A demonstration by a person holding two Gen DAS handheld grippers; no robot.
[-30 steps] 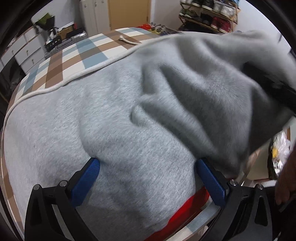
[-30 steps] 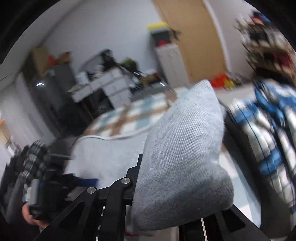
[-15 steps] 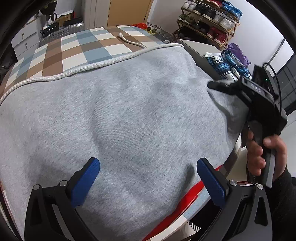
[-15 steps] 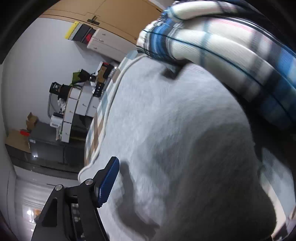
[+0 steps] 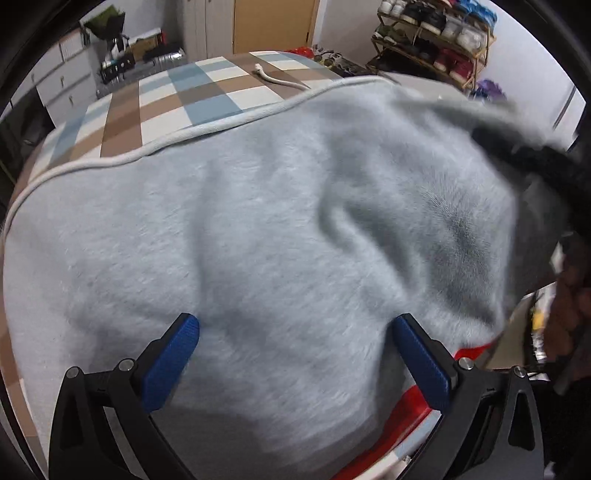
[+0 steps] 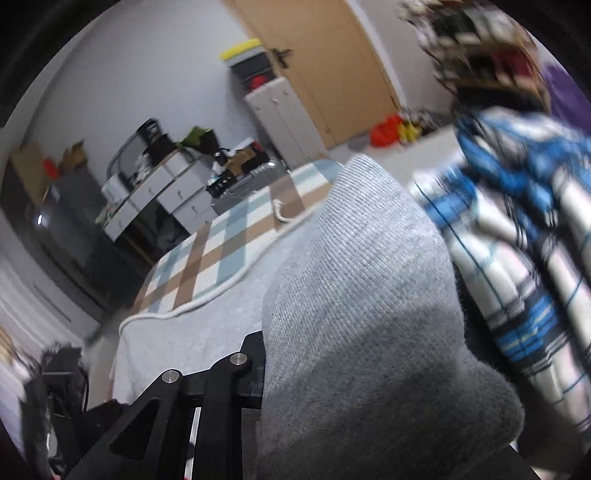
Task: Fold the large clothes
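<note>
On checked bed cover (image 5: 192,99): grey sweatshirt (image 5: 277,240) spread, right edge lifted again since half second ago. My right gripper (image 6: 295,373) closing, ribbed cuff (image 6: 369,295) between jaws. My left gripper (image 5: 291,354) tilted down, wide open, empty, above fabric.

Shoe rack (image 5: 436,33), white drawers (image 6: 166,192)

a large grey fleece garment (image 5: 280,236) lies rumpled across the checked surface, one ribbed end lifted.

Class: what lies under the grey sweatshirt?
Under the grey sweatshirt a checked cloth shows beyond its edge, and something red peeks out at the near edge. The rest beneath is covered.
</note>
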